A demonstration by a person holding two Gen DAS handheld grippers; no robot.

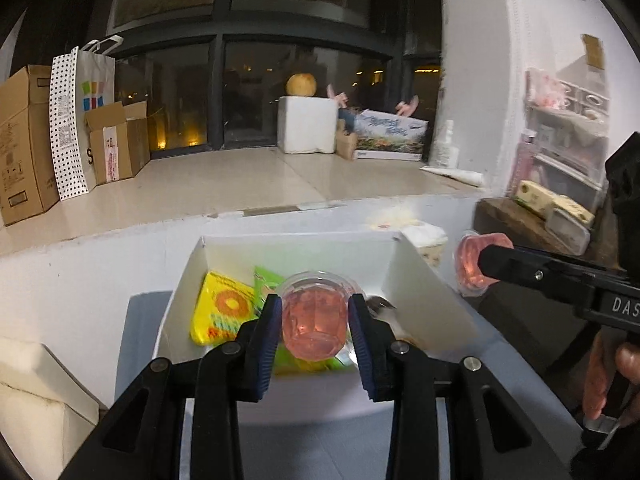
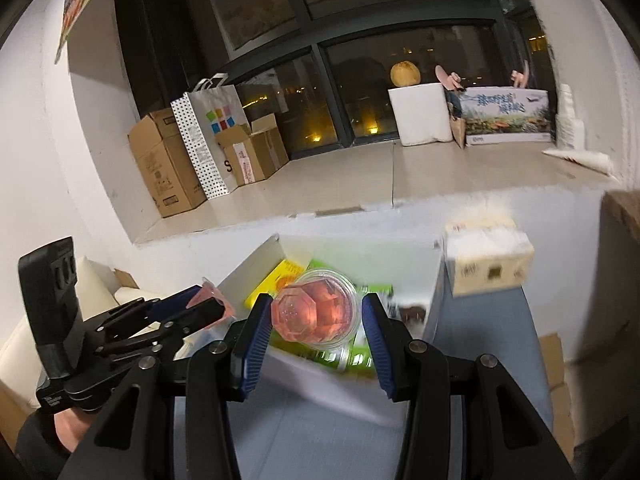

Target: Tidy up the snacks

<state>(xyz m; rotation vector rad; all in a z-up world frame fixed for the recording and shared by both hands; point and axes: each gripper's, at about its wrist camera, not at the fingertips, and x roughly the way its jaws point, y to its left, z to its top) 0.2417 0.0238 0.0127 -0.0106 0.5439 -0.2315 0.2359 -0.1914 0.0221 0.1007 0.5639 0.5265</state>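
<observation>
Two pink jelly cups are in play, one per gripper. The left gripper has its blue-padded fingers clenched on the first jelly cup, a clear plastic cup of translucent pink jelly with a faceted base and a wide rim, held above the middle of the white box. The right gripper grips the second jelly cup of the same kind, tipped so its octagonal base faces the camera, over the near part of the same box; in the left wrist view that cup shows just past the box's right wall. Inside the box lie one yellow snack packet against the left wall and at least one green packet beside it; further wrappers under the cups are too blurred to count. The box has an open top and tall slanted walls, and it sits on the grey table, its far wall near the table's back edge against the white ledge. One tissue box stands just right of the box's far right corner. Bare table lies to the box's near side and right.
</observation>
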